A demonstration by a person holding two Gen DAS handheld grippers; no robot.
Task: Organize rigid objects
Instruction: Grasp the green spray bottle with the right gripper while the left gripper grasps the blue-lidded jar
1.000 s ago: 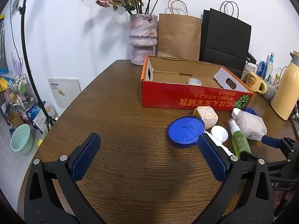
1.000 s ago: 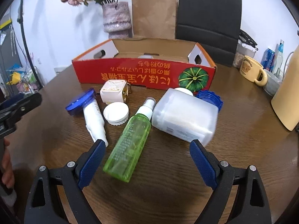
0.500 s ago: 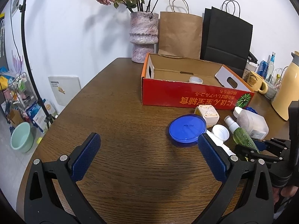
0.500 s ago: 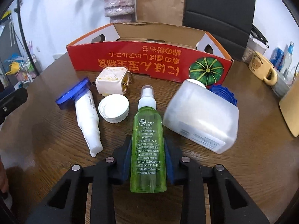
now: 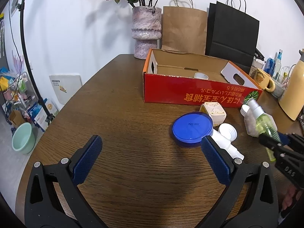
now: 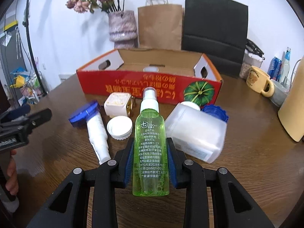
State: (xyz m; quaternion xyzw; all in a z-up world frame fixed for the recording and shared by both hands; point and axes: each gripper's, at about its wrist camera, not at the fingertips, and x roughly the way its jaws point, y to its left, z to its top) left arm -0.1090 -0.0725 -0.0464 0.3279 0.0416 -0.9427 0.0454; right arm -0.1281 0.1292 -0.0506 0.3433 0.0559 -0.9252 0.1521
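My right gripper (image 6: 150, 152) is shut on a green spray bottle (image 6: 150, 152) and holds it above the table, nozzle pointing at the red cardboard box (image 6: 150, 91). The bottle also shows in the left wrist view (image 5: 265, 125). My left gripper (image 5: 150, 159) is open and empty, low over the table, near a blue round lid (image 5: 191, 127). On the table lie a white tube (image 6: 97, 134), a white cap (image 6: 119, 127), a cream square container (image 6: 118, 104) and a translucent jug (image 6: 195, 134). A small white jar (image 5: 201, 75) sits in the box.
A vase of dried flowers (image 5: 146, 32), a brown paper bag (image 5: 183, 32) and a black bag (image 5: 231, 30) stand behind the box. A yellow mug (image 6: 259, 83) and a yellow flask (image 5: 291, 93) stand at the right. A blue ridged lid (image 6: 215, 112) lies behind the jug.
My right gripper closed on the green spray bottle and lifted it off the table. The left gripper stayed open and nearly still.
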